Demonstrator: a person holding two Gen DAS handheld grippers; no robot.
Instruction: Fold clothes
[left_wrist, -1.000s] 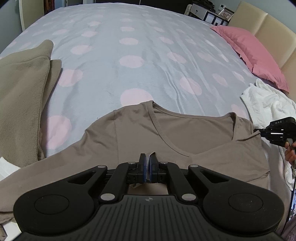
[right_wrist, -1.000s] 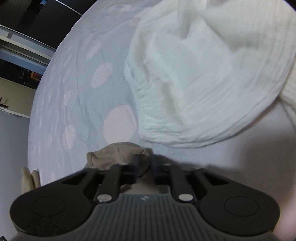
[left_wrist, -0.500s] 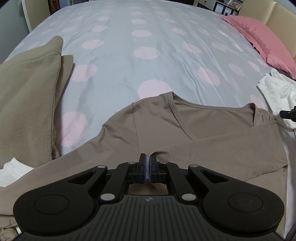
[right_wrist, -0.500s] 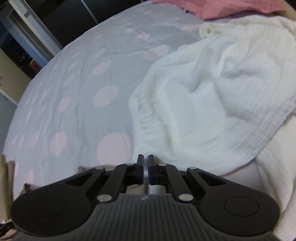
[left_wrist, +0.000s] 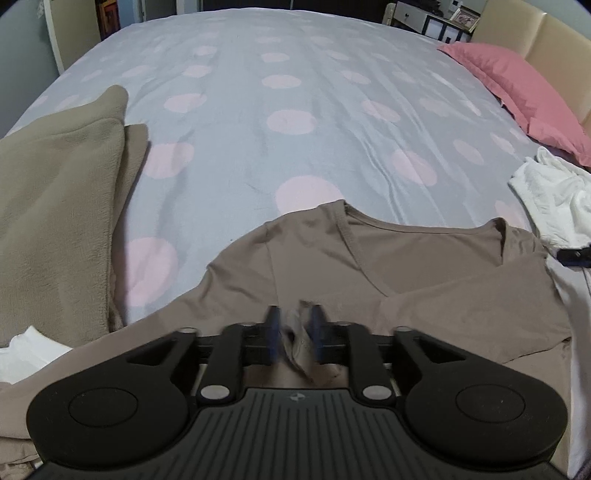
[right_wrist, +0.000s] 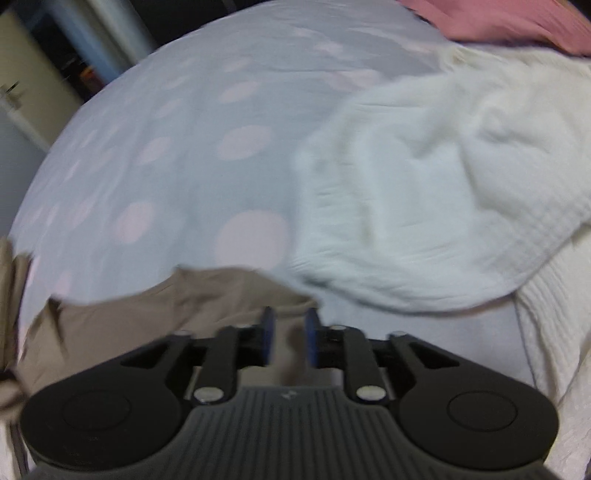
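Observation:
A taupe V-neck shirt lies flat on the dotted bed sheet, one long sleeve folded across its chest. My left gripper hovers over the shirt's near middle. Its jaws are opening, and a small loose fold of taupe fabric stands between the pads without being pinched. In the right wrist view the shirt's edge lies under my right gripper, whose jaws are also opening with only flat fabric below the gap. The tip of the right gripper shows at the shirt's right shoulder.
A folded olive blanket fills the left side of the bed. A crumpled white garment lies just right of the shirt, with a pink pillow and a beige headboard behind. A white cloth pokes out at lower left.
Both pairs of jaws have gone from shut to parted. The left pads have let go of the fabric fold. The right gripper has rolled and lifted, and the shirt edge has come into view below it.

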